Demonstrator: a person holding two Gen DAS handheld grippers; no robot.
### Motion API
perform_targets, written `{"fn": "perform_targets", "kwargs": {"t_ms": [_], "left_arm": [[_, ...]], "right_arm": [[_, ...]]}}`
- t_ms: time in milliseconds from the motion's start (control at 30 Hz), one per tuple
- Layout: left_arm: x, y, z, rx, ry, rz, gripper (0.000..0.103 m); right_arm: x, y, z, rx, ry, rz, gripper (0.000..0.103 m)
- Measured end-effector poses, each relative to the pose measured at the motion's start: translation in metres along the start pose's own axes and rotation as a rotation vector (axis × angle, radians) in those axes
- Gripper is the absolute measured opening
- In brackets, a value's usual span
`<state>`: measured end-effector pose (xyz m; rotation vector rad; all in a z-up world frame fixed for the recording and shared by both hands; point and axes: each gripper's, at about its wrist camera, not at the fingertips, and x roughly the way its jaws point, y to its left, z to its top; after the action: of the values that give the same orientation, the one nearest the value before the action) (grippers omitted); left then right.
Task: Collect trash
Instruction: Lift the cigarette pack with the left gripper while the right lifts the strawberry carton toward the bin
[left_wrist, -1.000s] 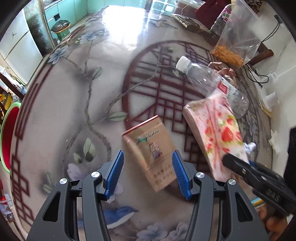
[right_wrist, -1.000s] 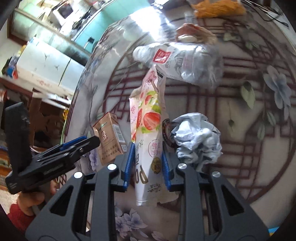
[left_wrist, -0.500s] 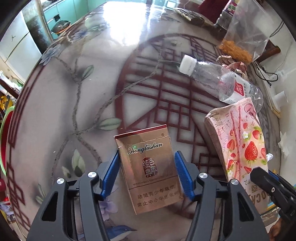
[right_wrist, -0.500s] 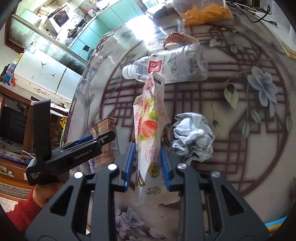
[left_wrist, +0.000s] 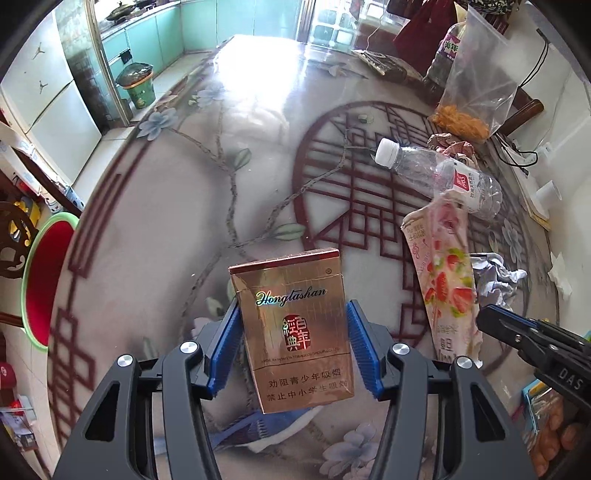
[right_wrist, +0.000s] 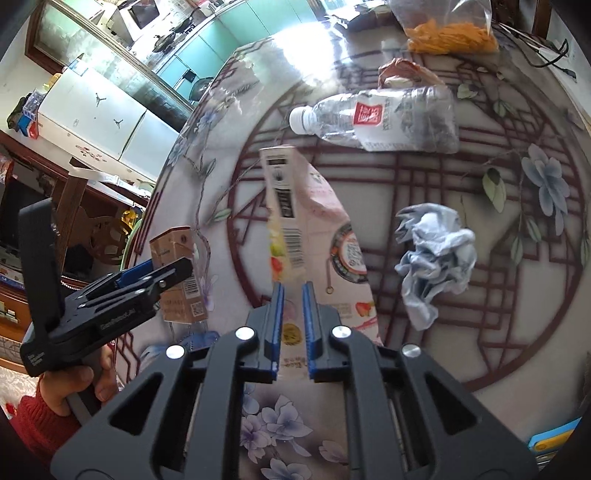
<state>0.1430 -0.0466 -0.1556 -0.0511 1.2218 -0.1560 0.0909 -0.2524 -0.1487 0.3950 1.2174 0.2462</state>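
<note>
My left gripper (left_wrist: 291, 306) has a gold cigarette pack (left_wrist: 291, 332) upright between its blue pads, just above the table; its jaws are closing and the pads press the pack's sides. The pack (right_wrist: 177, 258) also shows at the left of the right wrist view. My right gripper (right_wrist: 292, 287) is closing on the lower end of a pink strawberry snack wrapper (right_wrist: 314, 221). The wrapper (left_wrist: 443, 273) is pinched and stands up from the table. A clear plastic bottle (right_wrist: 376, 118) lies beyond it, and crumpled white paper (right_wrist: 432, 254) lies to the right.
The round table (left_wrist: 166, 221) has a floral, red-lattice top. A clear bag of orange snacks (left_wrist: 469, 92) and a brown crumpled wrapper (right_wrist: 402, 72) sit at its far side. A red basin with a green rim (left_wrist: 44, 280) stands off the table's left edge.
The cigarette pack went from tilted and blurred to upright between the left pads. The right jaws narrowed on the wrapper, which twisted to show its barcode side.
</note>
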Motion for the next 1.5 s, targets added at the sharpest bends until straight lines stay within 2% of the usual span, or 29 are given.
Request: {"fn": "perform_targets", "kwargs": {"t_ms": [67,133,300,467,567,633,700,767,800,833,900,1033,1333,1500], "left_arm": [[-0.01,0.004,-0.005,0.004,-0.018,0.002,0.053],[-0.019,0.006,-0.009,0.006,-0.033,0.001,0.053],[-0.037,0.011,-0.016,-0.005,-0.072,-0.004,0.053],[-0.039,0.018,-0.023,-0.036,-0.06,-0.011,0.053],[-0.04,0.022,-0.027,-0.048,-0.057,-0.01,0.053],[-0.041,0.023,-0.028,-0.057,-0.056,-0.012,0.053],[-0.042,0.024,-0.03,-0.058,-0.055,-0.014,0.053],[-0.044,0.024,-0.03,-0.052,-0.058,-0.013,0.053],[-0.045,0.024,-0.03,-0.051,-0.059,-0.012,0.053],[-0.045,0.024,-0.029,-0.049,-0.06,-0.011,0.053],[-0.046,0.024,-0.029,-0.049,-0.062,-0.011,0.053],[-0.047,0.022,-0.029,-0.043,-0.06,-0.017,0.053],[-0.052,0.019,-0.027,-0.02,-0.072,-0.034,0.053],[-0.059,0.021,-0.026,-0.008,-0.089,-0.033,0.053]], "right_arm": [[-0.003,-0.001,-0.002,0.008,-0.005,0.0,0.017],[-0.009,-0.007,-0.003,0.026,-0.024,-0.004,0.042],[-0.023,-0.032,0.0,0.097,-0.052,-0.028,0.044],[-0.018,-0.016,0.009,0.03,-0.039,-0.032,0.044],[0.001,0.004,0.009,-0.024,0.012,-0.016,0.053],[0.016,0.014,0.005,-0.033,0.043,-0.009,0.067],[0.03,0.02,0.001,-0.026,0.071,-0.002,0.07],[0.044,0.023,-0.006,-0.021,0.105,-0.003,0.07],[0.049,0.024,-0.009,-0.02,0.118,-0.007,0.066],[0.054,0.025,-0.011,-0.02,0.129,-0.015,0.055],[0.06,0.024,-0.016,-0.024,0.147,-0.025,0.042],[0.055,0.021,-0.02,-0.011,0.138,-0.012,0.031],[0.015,0.035,-0.019,-0.043,0.035,-0.023,0.03],[-0.004,0.05,-0.02,-0.094,-0.013,-0.071,0.03]]}}
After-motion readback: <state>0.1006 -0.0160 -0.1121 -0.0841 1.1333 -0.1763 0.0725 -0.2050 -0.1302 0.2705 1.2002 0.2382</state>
